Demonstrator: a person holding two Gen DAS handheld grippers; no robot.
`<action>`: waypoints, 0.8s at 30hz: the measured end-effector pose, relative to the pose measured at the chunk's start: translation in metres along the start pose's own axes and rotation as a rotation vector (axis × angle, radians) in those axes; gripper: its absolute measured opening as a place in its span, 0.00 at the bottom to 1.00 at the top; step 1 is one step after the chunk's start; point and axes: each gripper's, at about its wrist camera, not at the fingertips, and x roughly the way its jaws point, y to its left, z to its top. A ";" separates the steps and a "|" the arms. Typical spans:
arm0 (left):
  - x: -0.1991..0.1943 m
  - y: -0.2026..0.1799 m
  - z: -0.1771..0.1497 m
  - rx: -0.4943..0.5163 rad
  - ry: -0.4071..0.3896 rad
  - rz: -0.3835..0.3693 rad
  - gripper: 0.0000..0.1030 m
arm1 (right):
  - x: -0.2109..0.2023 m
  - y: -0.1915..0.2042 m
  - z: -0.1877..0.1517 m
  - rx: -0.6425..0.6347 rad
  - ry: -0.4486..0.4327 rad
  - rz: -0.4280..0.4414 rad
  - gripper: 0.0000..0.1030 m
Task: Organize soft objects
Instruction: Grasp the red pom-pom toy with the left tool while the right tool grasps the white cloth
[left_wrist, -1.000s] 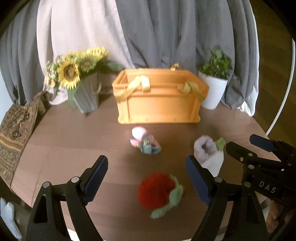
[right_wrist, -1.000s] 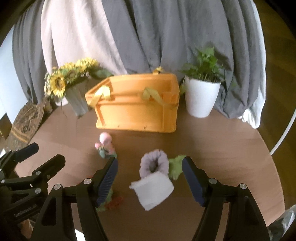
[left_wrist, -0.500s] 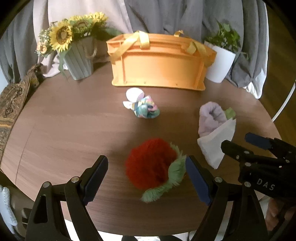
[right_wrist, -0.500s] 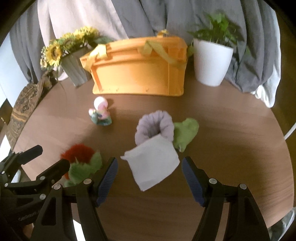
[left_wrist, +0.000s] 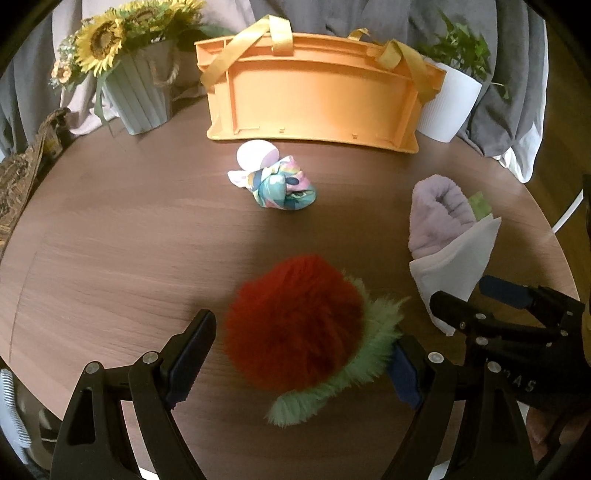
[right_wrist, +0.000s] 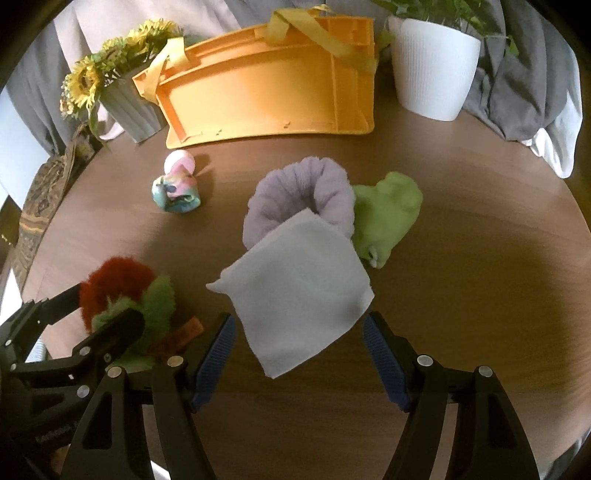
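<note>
Your left gripper (left_wrist: 301, 360) stands released around the red furry toy (left_wrist: 295, 326), your right gripper (right_wrist: 299, 349) released, the white cloth (right_wrist: 299, 291) between its fingers.

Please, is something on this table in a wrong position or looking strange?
Yes. The orange crate lies tipped on its side, its ribbed underside facing the soft objects, so nothing can be dropped in until it is righted. The red fluffy ball and white cloth simply lie loose.

Home: round wooden table (left_wrist: 110, 229), sunflowers (left_wrist: 99, 40), curtains (right_wrist: 517, 92).
</note>
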 end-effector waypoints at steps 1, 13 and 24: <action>0.001 0.000 0.000 -0.001 0.000 -0.002 0.83 | 0.001 0.000 -0.001 -0.002 0.003 0.001 0.70; 0.009 0.003 -0.005 -0.027 0.020 -0.031 0.50 | 0.008 0.007 -0.003 -0.052 -0.021 -0.022 0.37; -0.005 -0.004 -0.002 -0.011 -0.038 -0.030 0.39 | -0.015 0.008 -0.009 -0.045 -0.050 0.018 0.11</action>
